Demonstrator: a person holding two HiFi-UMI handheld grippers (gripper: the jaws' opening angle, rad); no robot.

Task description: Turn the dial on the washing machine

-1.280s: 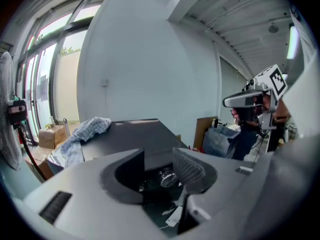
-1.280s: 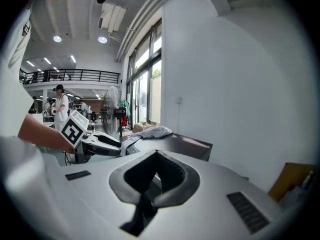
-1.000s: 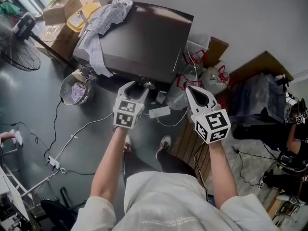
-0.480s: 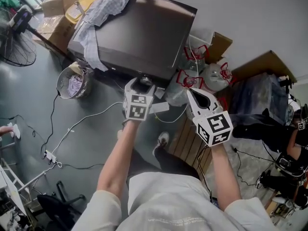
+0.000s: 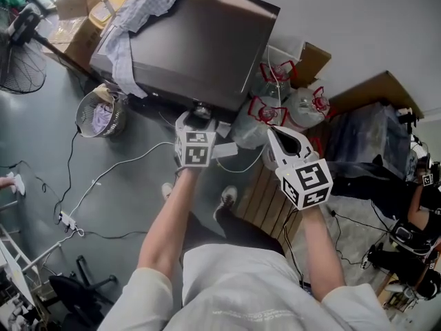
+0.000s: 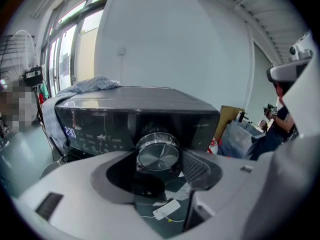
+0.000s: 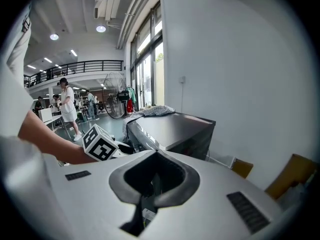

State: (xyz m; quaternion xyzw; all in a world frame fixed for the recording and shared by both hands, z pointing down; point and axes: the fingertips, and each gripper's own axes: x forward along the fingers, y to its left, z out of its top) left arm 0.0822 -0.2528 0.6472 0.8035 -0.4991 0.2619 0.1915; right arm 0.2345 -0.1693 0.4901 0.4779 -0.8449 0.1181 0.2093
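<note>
One metal-faced dial (image 6: 158,154), mid front panel of the washing machine (image 5: 200,47): rigid, smooth, probably slippery, best pinched across its rim; left gripper (image 5: 196,121) jaws just opening, astride it, not pressing; right gripper (image 5: 277,135) closed, empty, apart.

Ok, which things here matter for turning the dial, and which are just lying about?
For the job: washing machine; its dial; left claw, jaws have just been opening, dial in the gap between them, not yet gripped.

Lying about: cloth draped over the machine; wire basket; fan; cardboard boxes; red-handled bags; power strip; right claw, shut and idle.
</note>
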